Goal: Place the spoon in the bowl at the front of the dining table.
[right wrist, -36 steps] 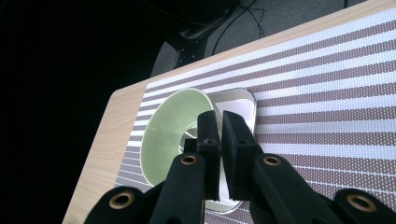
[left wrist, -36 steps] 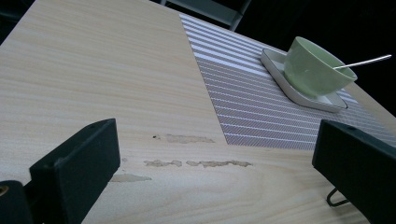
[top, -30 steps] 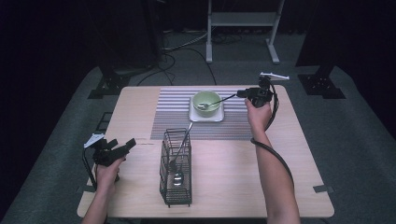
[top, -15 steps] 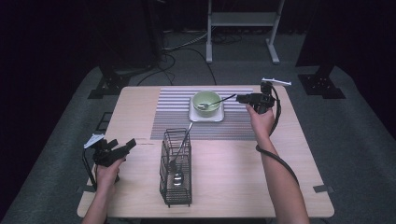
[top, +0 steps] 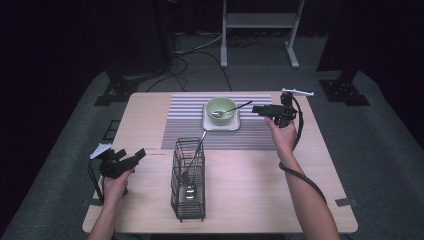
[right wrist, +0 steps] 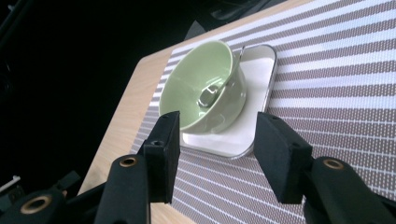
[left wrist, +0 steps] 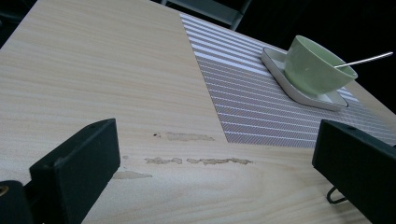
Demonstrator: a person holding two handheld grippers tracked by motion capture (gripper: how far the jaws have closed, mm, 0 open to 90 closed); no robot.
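Nearest me, the left gripper (top: 131, 159) rests low at the desk's (top: 250, 200) near left corner, its jaws spread wide with nothing but bare wood between them. It is well apart from everything, so I see little risk there, unless its trailing cable catches the desk edge.

A little further in stands the wire rack (top: 189, 182), with one spoon lying in its bottom and another utensil leaning up out of the top. That leaning handle looks easy to knock if a forearm crosses low over the middle of the desk.

At the far side, on the striped mat (top: 190, 125), the green bowl (top: 221, 109) sits on a white tray (top: 220, 125). A spoon (top: 231, 109) rests in the bowl, its handle sticking out over the rim toward the right gripper (top: 256, 109). Those jaws have just been opening and stand apart now, holding nothing, with the spoon left free in the bowl.

The trouble I would watch for is here. The handle overhangs the rim and the gripper is just beside it. A careless pull-back could clip the handle and flip the spoon out, or shove the bowl across its smooth tray.
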